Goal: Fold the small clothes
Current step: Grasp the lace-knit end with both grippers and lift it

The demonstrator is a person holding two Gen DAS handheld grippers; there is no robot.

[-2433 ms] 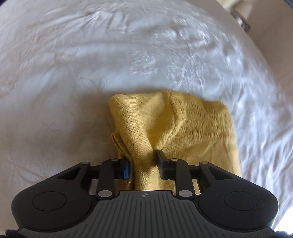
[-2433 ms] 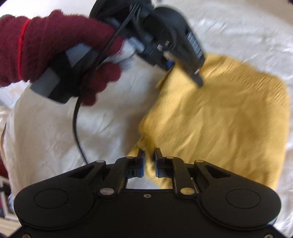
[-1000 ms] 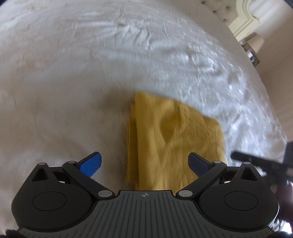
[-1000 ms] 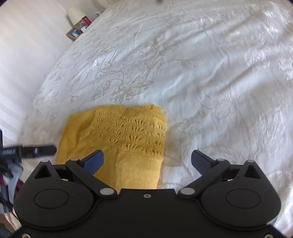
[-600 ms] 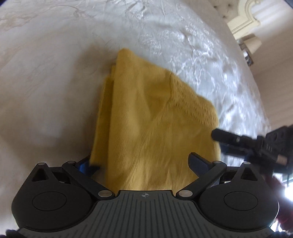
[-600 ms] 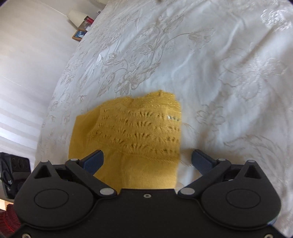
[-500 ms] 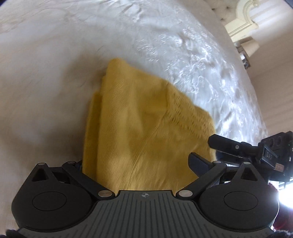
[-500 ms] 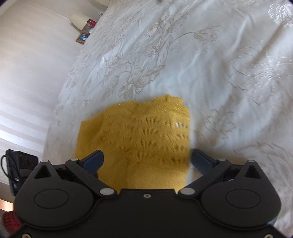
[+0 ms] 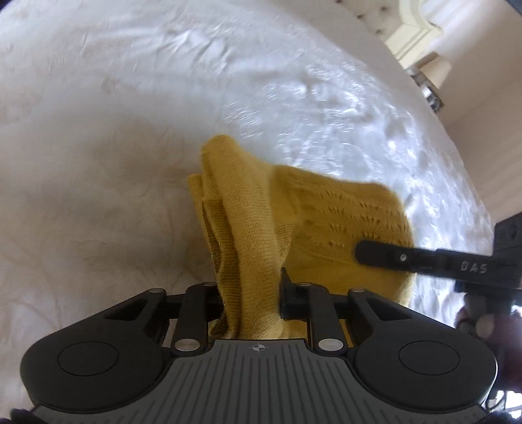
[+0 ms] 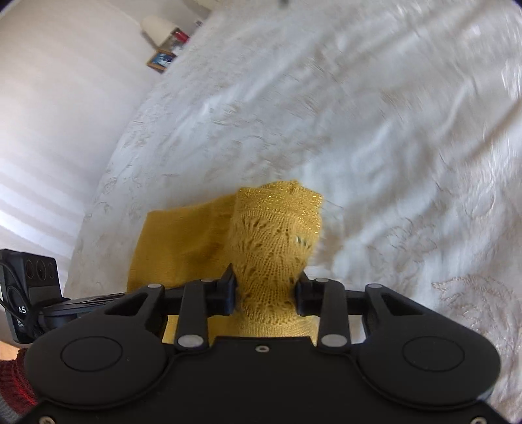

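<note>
A: Our left gripper [image 9: 253, 293] has its jaws closing, and a bunched ridge of the yellow knit garment [image 9: 293, 228] stands between them; the fabric fills the gap and the right pad presses into it, so we are pinching the near edge.

B: The same holds on our right gripper [image 10: 264, 293]. Its jaws are closing too, and a thick roll of the lacy, openwork end of the garment [image 10: 274, 248] sits squeezed between both pads, puckered where they meet it.

A: In the left wrist view we also see one finger [image 9: 407, 259] of the right gripper lying across the garment's right side, touching the knit.

B: Under it all is a white embroidered bedspread [image 10: 391, 146], creased and patterned with flowers. A pale striped wall [image 10: 49, 130] runs along its left side in the right wrist view, with a lamp [image 10: 158, 27] and a small framed picture [image 10: 161, 60] at the far corner.

A: On our side we see a cream tufted headboard [image 9: 404, 32] at the top right.

B: The garment lies folded on the bedspread, directly in front of both grippers, its near edge gathered up into them and the rest stretching away flat.
</note>
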